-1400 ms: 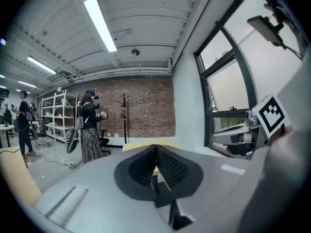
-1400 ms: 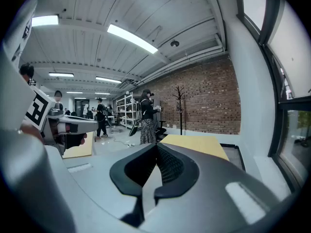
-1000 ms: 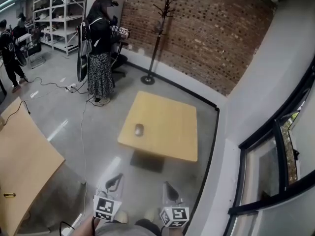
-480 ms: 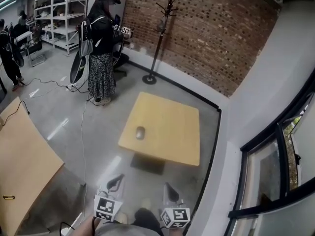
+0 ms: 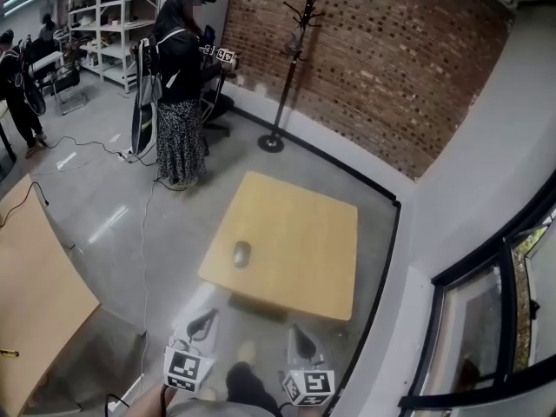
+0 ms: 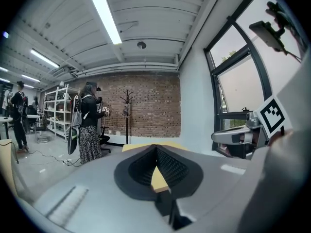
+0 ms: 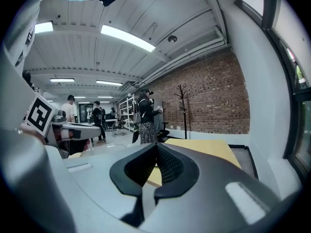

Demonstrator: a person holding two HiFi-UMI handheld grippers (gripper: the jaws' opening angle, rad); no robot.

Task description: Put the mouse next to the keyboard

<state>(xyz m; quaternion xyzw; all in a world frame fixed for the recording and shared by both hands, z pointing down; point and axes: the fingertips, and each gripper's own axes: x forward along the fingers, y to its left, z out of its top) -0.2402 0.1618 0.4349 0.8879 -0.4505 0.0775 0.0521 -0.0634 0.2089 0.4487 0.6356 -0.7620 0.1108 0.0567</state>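
Two pairs of fingers, and both are closed on nothing. On your left gripper [image 6: 156, 148] the ribbed fingers [image 6: 171, 167] meet at their tips with no object between them. On your right gripper [image 7: 156, 147] the fingers [image 7: 167, 165] are pressed together the same way.

In the head view your left gripper [image 5: 205, 318] and right gripper [image 5: 299, 332] sit side by side low in the frame, over the grey floor [image 5: 130, 233]. They are just short of the table's near edge and touch nothing. Your hands behind them are cut off by the bottom edge.

The mouse [image 5: 241, 253] lies on the light wooden table [image 5: 304, 233], close to its near left corner and well apart from both grippers. It is small, rounded and grey. It is too small in the frame for you to make out buttons or a cable.

In both gripper views only a strip of the tabletop shows past the fingers, and you cannot pick the mouse out there.

Beyond the table a coat stand [image 5: 294, 55] stands by the brick wall [image 5: 391, 68], and a person [image 5: 178, 85] in a dark top stands further left. A second wooden table [image 5: 30, 276] is cut off at the left edge.
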